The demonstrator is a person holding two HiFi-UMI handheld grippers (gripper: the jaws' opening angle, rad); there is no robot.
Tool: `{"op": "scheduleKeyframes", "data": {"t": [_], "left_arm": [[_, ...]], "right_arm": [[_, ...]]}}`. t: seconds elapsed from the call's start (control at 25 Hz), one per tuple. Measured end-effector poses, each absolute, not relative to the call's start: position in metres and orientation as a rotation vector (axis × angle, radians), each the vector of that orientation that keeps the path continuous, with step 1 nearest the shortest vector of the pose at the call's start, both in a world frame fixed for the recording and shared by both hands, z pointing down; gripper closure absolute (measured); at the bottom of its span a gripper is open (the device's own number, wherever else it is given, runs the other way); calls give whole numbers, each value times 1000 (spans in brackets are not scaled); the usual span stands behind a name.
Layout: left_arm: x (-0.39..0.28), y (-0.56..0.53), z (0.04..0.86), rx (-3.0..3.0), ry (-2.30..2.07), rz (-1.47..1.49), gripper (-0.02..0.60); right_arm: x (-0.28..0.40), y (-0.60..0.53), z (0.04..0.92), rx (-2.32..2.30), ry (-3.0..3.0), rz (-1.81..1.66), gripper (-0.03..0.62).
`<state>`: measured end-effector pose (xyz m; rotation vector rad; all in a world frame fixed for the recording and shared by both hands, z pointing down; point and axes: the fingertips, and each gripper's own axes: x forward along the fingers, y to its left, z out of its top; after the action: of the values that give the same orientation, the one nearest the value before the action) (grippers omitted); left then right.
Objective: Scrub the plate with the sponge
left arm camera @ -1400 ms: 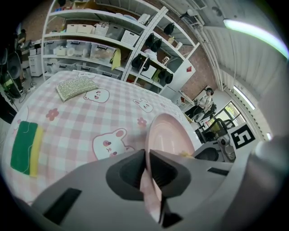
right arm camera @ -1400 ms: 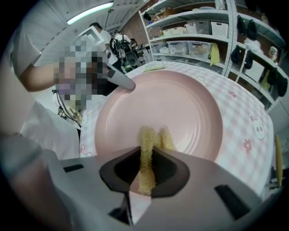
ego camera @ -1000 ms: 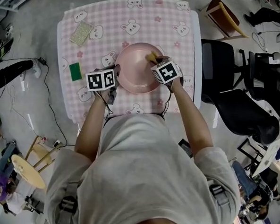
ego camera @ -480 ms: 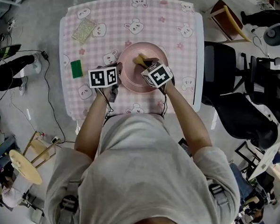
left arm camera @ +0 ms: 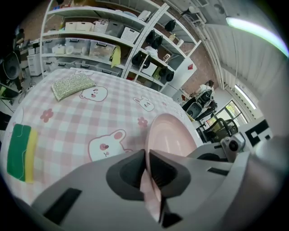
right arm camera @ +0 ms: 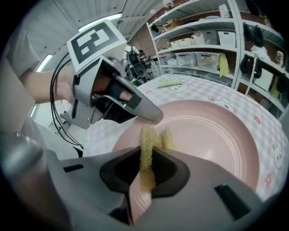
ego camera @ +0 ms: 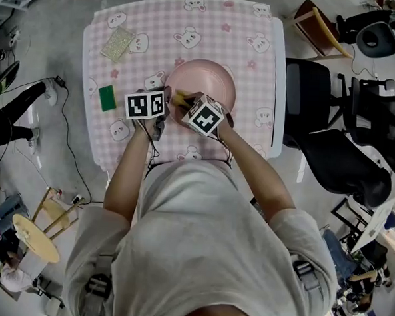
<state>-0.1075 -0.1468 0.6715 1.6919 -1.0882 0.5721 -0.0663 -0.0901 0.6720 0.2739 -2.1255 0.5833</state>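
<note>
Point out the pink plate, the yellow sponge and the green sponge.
pink plate [ego camera: 214, 80]: head view, bare inner surface.
yellow sponge [right arm camera: 147, 137]: right gripper view, the part sticking out above the jaws.
green sponge [ego camera: 108, 98]: head view, middle of its top face.

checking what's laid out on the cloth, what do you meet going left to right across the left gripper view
green-and-yellow rectangular sponge → silvery glittery scrub pad → round pink plate
</note>
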Motion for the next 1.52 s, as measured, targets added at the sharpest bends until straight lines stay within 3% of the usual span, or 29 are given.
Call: {"op": "scheduleKeyframes", "data": {"t": [0.48,0.76,0.92,1.08,1.32,1.52], "left_arm": [[-106,-147,683,1708,-1080,649,551],[-125,-161,659,1767,-1166,625,483],[-138,-165,629,1861,-1196,598,479],[-134,-146,593,2043,-1088,551,566],[-116,-102,564,2126,-1046,462,571],[-92,-74,576,2123,-973,451,571]], "right_arm": [[-68,-52,677,228,-2090,605,532],[-40,-74,654,438,-2131,609,531],[-16,-94,639,638,-2165,654,531],[0,-109,613,843,-2195,676,531],[42,-106,568,1133,-2203,644,531],[34,-79,576,1218,-2225,708,530]]}}
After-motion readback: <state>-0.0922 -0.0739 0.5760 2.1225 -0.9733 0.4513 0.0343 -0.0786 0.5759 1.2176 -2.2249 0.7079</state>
